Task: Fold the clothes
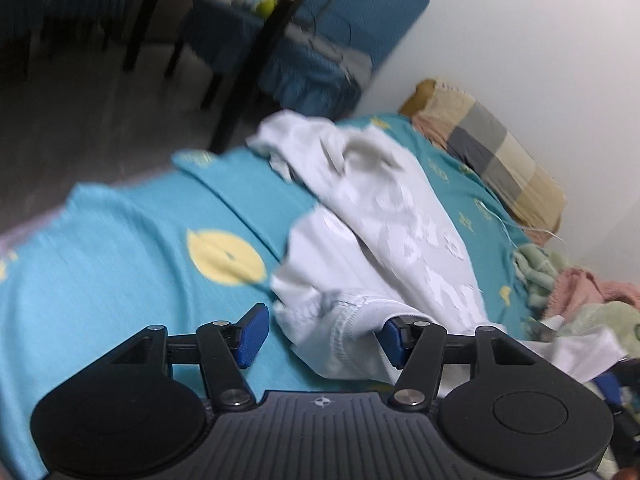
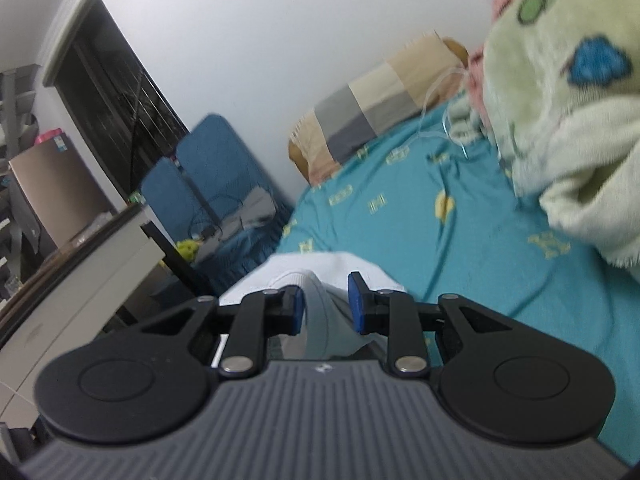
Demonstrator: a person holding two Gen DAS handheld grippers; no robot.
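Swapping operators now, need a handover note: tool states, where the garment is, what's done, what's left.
Left tool: open, white garment's stitched hem between the pads, not clamped.
Right tool: open, a fold of the same white cloth between its pads, not pinched.
Garment: crumpled on the teal bedsheet, running toward the checked pillow. Green-and-pink blanket heaped at the right side of the bed.
Done: no fold visible yet.
Left: grip, spread flat, fold.

Black tongs (image 1: pixel 322 334), blue pads (image 1: pixel 253 334), silver rivets
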